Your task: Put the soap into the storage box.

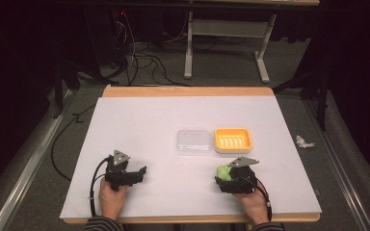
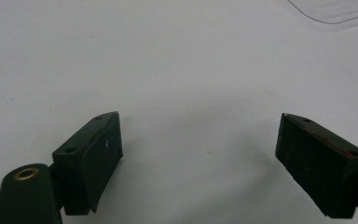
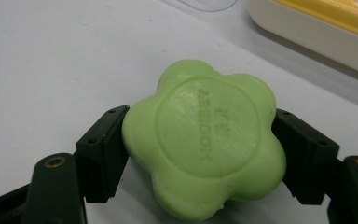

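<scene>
White sheeting covers the worktop (image 1: 139, 120), with dark floor and loose cables beyond its far edge. Near the front edge, towards the right corner, the right gripper (image 1: 232, 176) is held in a hand (image 1: 253, 204) that comes in from below, its forearm running almost straight toward the far edge. Its jaws are clamped on a green soap (image 3: 204, 137), flower-shaped with raised lettering on its face; each jaw presses a flank of the bar, which sits low over the sheet. Just beyond it, toward the middle of the worktop, stands a yellow dish (image 1: 233, 140) with a ribbed floor, and touching the dish's left side lies a clear lid (image 1: 194, 141). Toward the front left, the left gripper (image 1: 142, 173) rests in the other hand (image 1: 112, 196), turned so its jaws point right, toward the soap but well apart from it. Those jaws stand wide apart with bare sheet between them.
</scene>
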Tool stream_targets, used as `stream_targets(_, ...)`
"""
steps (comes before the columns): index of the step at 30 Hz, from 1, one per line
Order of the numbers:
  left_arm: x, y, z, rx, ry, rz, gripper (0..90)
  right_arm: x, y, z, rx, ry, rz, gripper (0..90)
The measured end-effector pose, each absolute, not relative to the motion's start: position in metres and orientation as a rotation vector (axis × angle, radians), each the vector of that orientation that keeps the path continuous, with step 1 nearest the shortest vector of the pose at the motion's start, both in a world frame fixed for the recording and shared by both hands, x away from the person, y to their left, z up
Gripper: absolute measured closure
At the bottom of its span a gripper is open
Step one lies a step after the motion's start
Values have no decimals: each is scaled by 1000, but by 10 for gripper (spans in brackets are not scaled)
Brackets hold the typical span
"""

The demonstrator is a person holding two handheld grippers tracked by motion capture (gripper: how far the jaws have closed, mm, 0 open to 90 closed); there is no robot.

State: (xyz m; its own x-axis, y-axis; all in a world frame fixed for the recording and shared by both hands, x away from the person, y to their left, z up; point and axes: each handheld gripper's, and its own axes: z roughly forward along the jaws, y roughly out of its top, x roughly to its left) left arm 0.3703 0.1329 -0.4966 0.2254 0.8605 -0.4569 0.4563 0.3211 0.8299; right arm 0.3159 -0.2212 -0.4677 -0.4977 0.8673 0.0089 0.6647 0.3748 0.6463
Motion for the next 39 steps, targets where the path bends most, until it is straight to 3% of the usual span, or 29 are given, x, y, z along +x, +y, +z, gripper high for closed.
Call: stream_targets(39, 370, 133, -497, 1335, 1400, 445, 153, 313, -258, -445, 1386, 2191, 1014, 267)
